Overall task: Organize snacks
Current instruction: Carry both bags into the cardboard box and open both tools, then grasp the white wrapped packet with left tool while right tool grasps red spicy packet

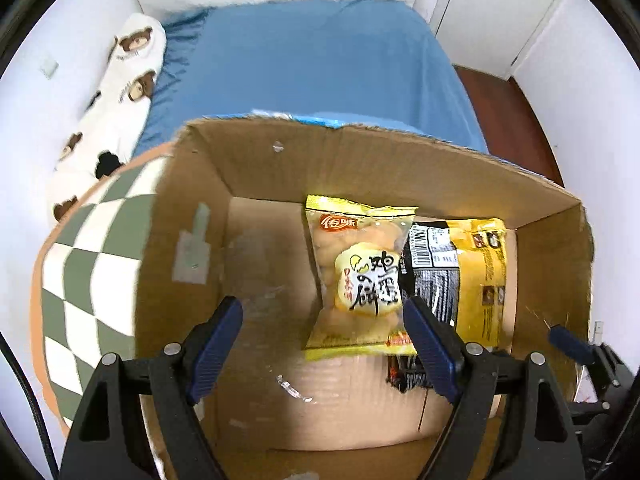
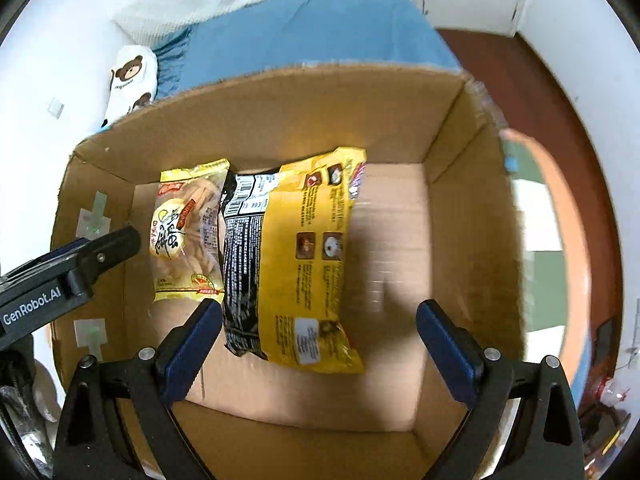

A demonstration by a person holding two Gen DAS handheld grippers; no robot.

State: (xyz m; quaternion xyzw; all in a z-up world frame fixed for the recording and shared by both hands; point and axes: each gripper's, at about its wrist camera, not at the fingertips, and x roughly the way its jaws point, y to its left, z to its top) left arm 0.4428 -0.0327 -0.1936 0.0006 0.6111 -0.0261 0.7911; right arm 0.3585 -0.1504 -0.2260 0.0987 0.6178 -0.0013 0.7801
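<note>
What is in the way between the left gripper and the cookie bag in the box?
Nothing visible. The left gripper hangs open above the cookie bag, which lies uncovered on the box floor beside the noodle pack.

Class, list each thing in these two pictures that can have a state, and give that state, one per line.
Cardboard box: open at the top, two packets inside.
Small yellow snack packet: sealed, lying flat on the box floor.
Yellow and black packet: sealed, lying back side up beside the small one.
Left gripper: open, holding nothing.
Right gripper: open, holding nothing.
</note>
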